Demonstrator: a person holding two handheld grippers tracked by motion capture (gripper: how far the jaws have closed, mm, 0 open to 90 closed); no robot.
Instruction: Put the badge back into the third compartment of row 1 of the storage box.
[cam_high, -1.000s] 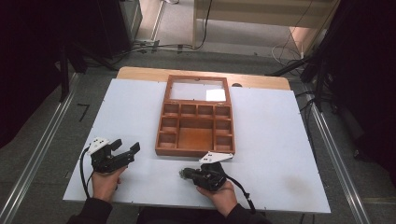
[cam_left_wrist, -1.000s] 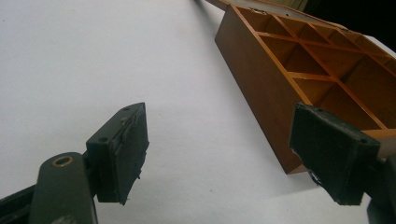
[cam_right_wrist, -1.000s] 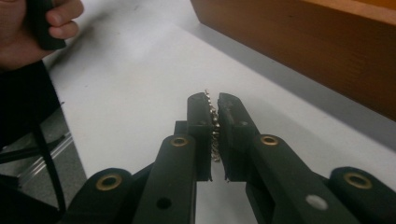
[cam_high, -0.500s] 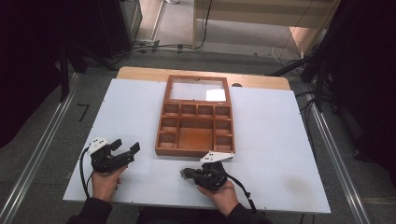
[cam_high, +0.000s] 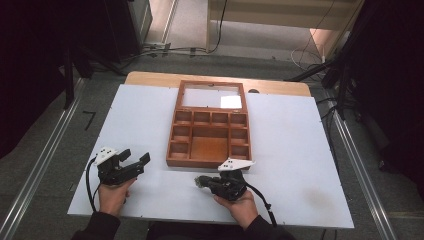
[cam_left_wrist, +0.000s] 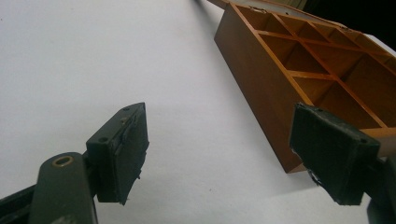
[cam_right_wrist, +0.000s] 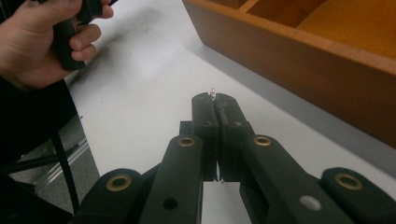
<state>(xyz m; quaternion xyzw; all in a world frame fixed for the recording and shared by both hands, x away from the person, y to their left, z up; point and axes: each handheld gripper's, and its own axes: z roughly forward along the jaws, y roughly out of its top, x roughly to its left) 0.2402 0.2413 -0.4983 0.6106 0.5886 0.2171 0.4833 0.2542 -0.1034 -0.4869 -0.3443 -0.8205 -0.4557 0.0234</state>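
A wooden compartment box (cam_high: 210, 159) lies open mid-table, its glass-paned lid (cam_high: 210, 97) folded back. My left gripper (cam_high: 136, 156) rests on the white table to the box's left, jaws wide open and empty. In the left gripper view (cam_left_wrist: 224, 140) the box's corner (cam_left_wrist: 261, 79) lies just beyond the right jaw. My right gripper (cam_high: 201, 182) sits in front of the box, pointing left. Its jaws (cam_right_wrist: 214, 100) are pressed shut on a tiny silvery pin (cam_right_wrist: 213, 90) that pokes out between the tips. The box's front wall (cam_right_wrist: 299, 60) runs close by on the right.
The white tabletop (cam_high: 300, 150) spreads wide on both sides of the box. A person's hand (cam_right_wrist: 37, 42) holding the left gripper appears at the top left of the right gripper view. Metal rails (cam_high: 40, 170) flank the table, and cables lie on the floor behind it.
My right gripper has edged slightly left along the box's front. The left gripper has stayed put and open.
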